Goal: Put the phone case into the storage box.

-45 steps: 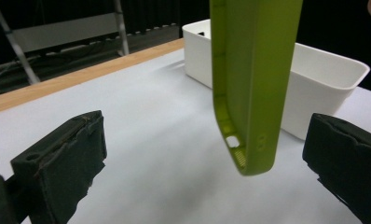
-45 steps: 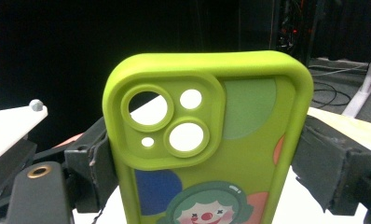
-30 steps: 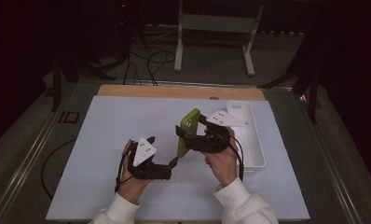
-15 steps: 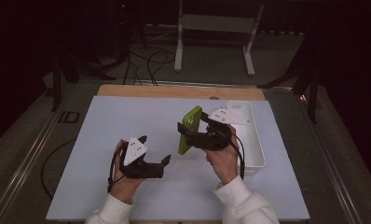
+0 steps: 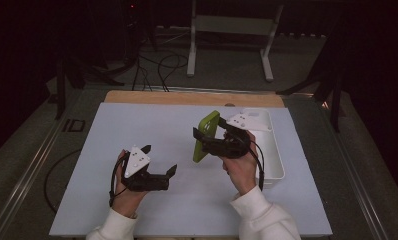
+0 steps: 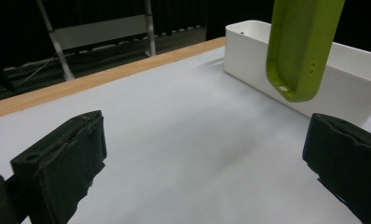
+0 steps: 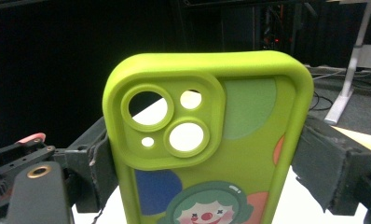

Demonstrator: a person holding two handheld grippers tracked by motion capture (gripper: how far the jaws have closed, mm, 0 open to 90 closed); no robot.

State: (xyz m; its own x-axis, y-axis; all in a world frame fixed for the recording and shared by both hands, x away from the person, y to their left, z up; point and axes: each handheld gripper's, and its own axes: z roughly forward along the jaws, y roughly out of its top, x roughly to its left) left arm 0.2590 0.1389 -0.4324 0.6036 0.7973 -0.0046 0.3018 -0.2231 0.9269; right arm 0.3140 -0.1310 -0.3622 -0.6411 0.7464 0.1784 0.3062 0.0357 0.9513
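A lime-green phone case (image 5: 205, 137) with a cartoon clown print stands upright above the table, my right gripper (image 5: 210, 136) shut on its two long sides. In the right gripper view the case (image 7: 207, 140) faces me with its camera cut-outs at the top, and a black pad (image 7: 326, 161) presses on its right edge. My left gripper (image 5: 159, 159) is held low over the mat to the left of the case, apart from it, with its jaws open and nothing between them. In the left gripper view (image 6: 204, 163) the case's lower end (image 6: 298, 51) hangs at the upper right.
A white rectangular tray (image 5: 274, 162) sits on the mat right behind my right hand; its wall (image 6: 249, 51) shows beyond the case. The pale mat (image 5: 137, 125) ends at a wooden strip (image 5: 187, 97) at the far side. Stands and cables lie on the floor beyond.
My left gripper has drawn back to the left, away from the green case, and turned a little. The right gripper and the case have stayed where they were.
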